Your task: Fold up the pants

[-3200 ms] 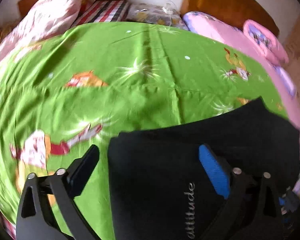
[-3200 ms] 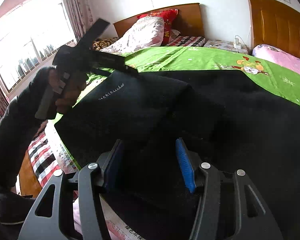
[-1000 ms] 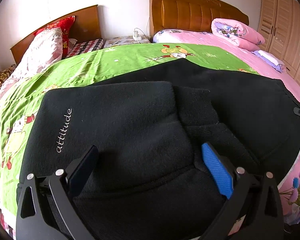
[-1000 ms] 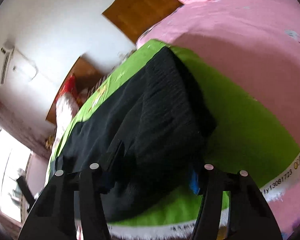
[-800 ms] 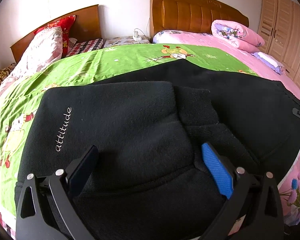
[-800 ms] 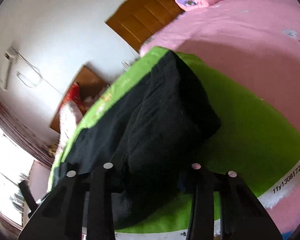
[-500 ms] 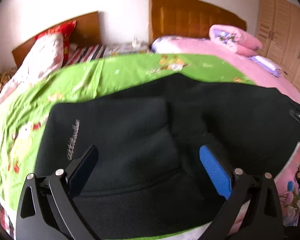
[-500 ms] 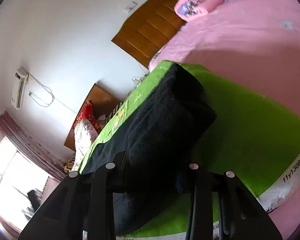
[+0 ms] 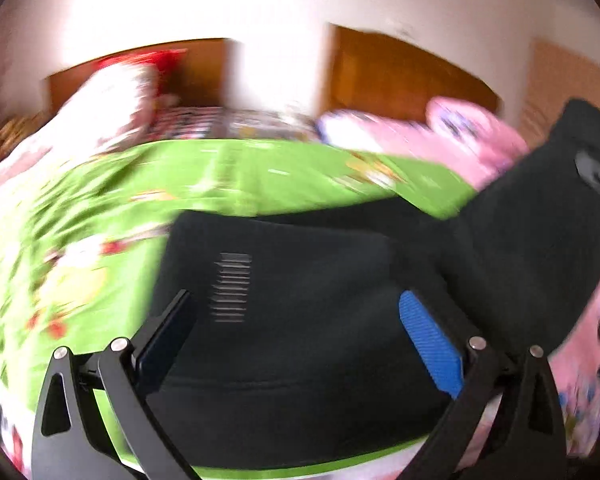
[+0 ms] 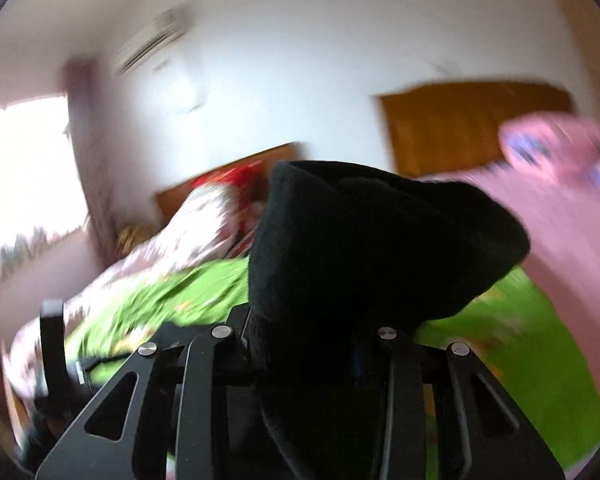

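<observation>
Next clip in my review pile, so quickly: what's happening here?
A person with a gripper in each hand is folding black pants on a green bedsheet. The right gripper is shut on one end of the pants and holds it up off the bed, apparently to fold it over. The left gripper is open above the part with white lettering, which lies flat, and grips nothing. Both views are motion-blurred, so the fold looks mid-swing, not finished.

Bedroom: bed (image 9: 228, 184), headboards (image 9: 400, 76).
</observation>
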Available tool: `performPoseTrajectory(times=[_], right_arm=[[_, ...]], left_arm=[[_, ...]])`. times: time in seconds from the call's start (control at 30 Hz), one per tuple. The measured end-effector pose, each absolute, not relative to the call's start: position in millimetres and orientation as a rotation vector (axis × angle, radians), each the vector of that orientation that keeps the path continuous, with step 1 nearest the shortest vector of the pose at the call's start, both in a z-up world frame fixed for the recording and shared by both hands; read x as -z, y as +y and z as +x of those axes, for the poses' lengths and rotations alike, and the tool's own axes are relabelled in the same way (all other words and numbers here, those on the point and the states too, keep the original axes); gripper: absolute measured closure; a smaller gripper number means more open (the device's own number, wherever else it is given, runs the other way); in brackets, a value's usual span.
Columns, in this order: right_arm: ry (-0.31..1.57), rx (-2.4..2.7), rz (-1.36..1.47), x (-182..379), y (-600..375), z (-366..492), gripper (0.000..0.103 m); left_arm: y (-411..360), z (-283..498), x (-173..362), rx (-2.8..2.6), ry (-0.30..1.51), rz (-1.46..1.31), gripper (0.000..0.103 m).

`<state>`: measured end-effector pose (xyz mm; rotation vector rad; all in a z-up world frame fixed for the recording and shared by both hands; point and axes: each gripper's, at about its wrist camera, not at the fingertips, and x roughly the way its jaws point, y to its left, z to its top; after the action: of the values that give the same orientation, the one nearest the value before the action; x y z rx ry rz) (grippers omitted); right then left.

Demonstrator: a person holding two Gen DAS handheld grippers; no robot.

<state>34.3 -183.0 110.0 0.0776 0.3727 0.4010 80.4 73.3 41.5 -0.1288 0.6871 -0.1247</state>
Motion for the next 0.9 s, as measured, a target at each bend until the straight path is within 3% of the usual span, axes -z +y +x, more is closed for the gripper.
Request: performPoseTrajectory(times=[0.1, 0.23, 0.3, 0.5, 0.7, 0.9], right_arm=[[0.411, -0.505, -0.181, -94.7, -85.0, 31.1, 0.069], [0.537, -0.586, -0.669, -2.2, 29.8, 13.5, 0.069], [0.404, -0.513, -0.83, 23.2, 47.7, -5.2, 0.069], [0.333, -0.489, -0.831, 20.3, 38.8, -9.7, 0.069], [0.25, -0.446, -0.86, 21.9, 39.8, -16.2, 0.07], [0.24, -0.444, -0.853, 14.8, 33.2, -23.1, 0.069]], left_arm=[[135.7, 68.5, -43.2, 0.035, 0.683, -0.257, 0.002], [191.3, 44.4, -36.9, -0.04, 0.694, -0.347, 0.002], [203.0, 37.9, -32.9, 0.005, 0.712, -0.4, 0.002], [193.2, 55.4, -24.9, 0.317, 0.762, -0.64, 0.002], [135.0, 106.6, -24.8, 0.524, 0.976, -0.637, 0.002], [99.0, 148.3, -20.0, 0.574, 1.068, -0.606, 0.002]])
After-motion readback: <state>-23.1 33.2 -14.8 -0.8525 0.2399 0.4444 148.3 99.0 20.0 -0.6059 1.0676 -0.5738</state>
